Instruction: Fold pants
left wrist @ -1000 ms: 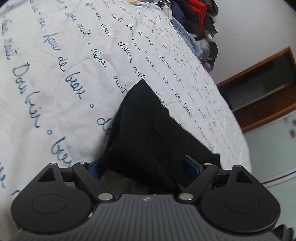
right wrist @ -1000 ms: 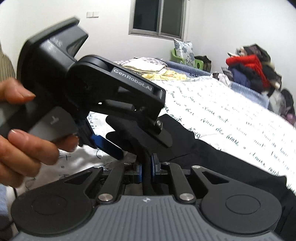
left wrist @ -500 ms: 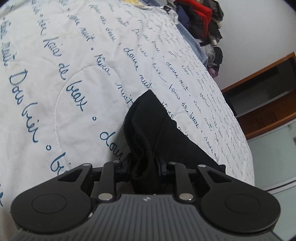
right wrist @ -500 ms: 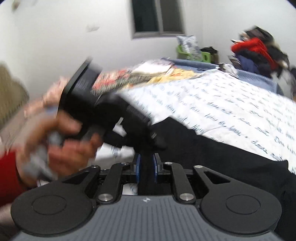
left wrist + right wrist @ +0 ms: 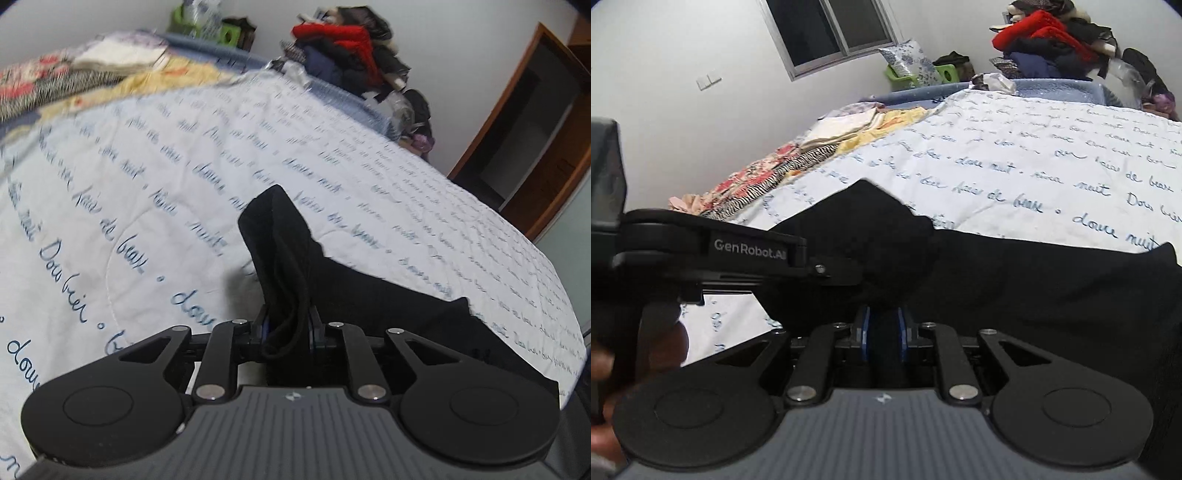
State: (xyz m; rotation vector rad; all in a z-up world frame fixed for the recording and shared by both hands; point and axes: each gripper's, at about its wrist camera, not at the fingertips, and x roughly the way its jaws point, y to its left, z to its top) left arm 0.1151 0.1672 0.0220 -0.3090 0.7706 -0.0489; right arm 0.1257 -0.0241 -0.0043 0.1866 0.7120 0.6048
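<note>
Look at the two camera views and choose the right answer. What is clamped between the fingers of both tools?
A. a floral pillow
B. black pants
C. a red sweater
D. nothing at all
B: the left tool and the right tool each pinch a bunched fold of the black pants, which lie across the white bedspread printed with blue writing; the left one's jaws are closing on that fold.

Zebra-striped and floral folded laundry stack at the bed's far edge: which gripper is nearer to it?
Left. The left gripper, its jaws closing on the black pants, lies toward the folded laundry stack; the right gripper, also gripping the pants, sits farther from it.
</note>
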